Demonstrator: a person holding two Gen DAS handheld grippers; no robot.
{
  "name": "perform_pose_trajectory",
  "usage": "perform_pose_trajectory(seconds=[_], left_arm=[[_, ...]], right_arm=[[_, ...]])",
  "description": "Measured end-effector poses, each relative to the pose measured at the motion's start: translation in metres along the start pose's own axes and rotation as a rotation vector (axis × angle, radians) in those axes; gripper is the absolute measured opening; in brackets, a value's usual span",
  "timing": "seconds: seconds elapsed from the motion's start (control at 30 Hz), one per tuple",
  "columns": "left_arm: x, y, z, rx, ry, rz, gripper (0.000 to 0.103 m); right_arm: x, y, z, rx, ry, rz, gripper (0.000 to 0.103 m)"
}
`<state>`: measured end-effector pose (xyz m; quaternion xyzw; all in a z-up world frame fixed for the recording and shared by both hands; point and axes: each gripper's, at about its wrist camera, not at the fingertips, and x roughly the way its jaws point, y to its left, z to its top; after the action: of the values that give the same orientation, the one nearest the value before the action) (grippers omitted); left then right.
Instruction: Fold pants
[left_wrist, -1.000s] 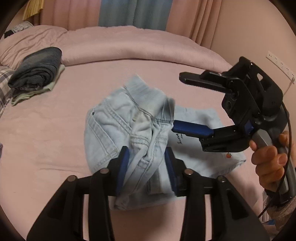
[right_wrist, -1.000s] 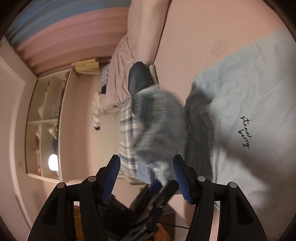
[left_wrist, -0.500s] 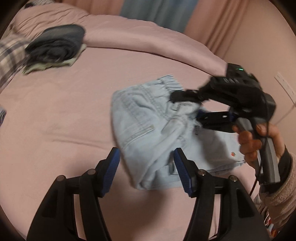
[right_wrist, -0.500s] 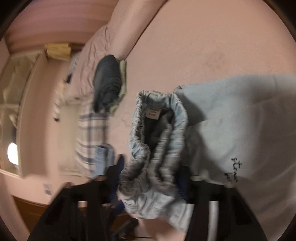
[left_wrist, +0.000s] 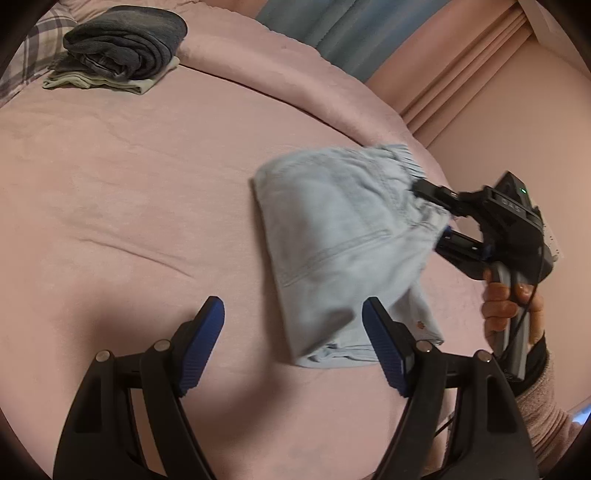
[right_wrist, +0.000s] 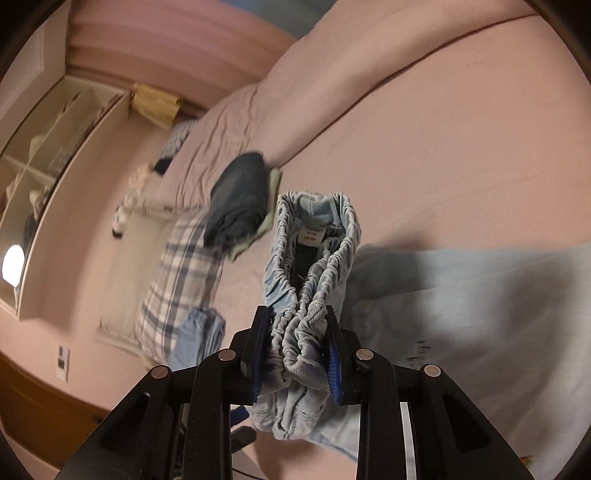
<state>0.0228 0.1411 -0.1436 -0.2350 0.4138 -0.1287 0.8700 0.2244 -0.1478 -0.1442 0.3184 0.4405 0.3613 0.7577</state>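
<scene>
A wide bed covered in a pale pink sheet (left_wrist: 129, 206) fills most of both views, with a rolled pink duvet (left_wrist: 280, 70) along its far side, and pink and blue curtains (left_wrist: 354, 40) hang beyond it.

On the bed lies a flat pale blue garment with small dark script on it (right_wrist: 480, 306), seen best from the right wrist camera, just beside the pants and partly shadowed by them.

The light blue denim pants with a gathered elastic waistband (left_wrist: 340, 243) are bunched into a folded bundle and held up off the sheet near the bed's right side. In the left wrist view the lower end of the bundle (left_wrist: 332, 343) hangs toward the bed. A white label (right_wrist: 312, 234) shows inside the waistband opening.

A stack of folded clothes, dark grey-blue fleece on top of a pale green piece (left_wrist: 122, 55), sits at the far left of the bed, well apart from the pants, next to a plaid pillow (left_wrist: 26, 66).

The right claw (right_wrist: 295, 354) is closed tight on the bunched waistband, its blue pads pressing the fabric from both sides; a hand (left_wrist: 511, 306) grips its handle.

The left claw (left_wrist: 291, 343) is spread wide with nothing between its blue pads (left_wrist: 208, 328), hovering low over the sheet with the pants' lower end just beside its right finger.
</scene>
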Motion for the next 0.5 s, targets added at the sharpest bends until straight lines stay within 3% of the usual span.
perform_pose_trajectory(seconds=[0.5], left_arm=[[0.011, -0.007, 0.008, -0.026, 0.012, 0.026, 0.077]], right_arm=[[-0.070, -0.044, -0.023, 0.077, -0.131, -0.049, 0.029]])
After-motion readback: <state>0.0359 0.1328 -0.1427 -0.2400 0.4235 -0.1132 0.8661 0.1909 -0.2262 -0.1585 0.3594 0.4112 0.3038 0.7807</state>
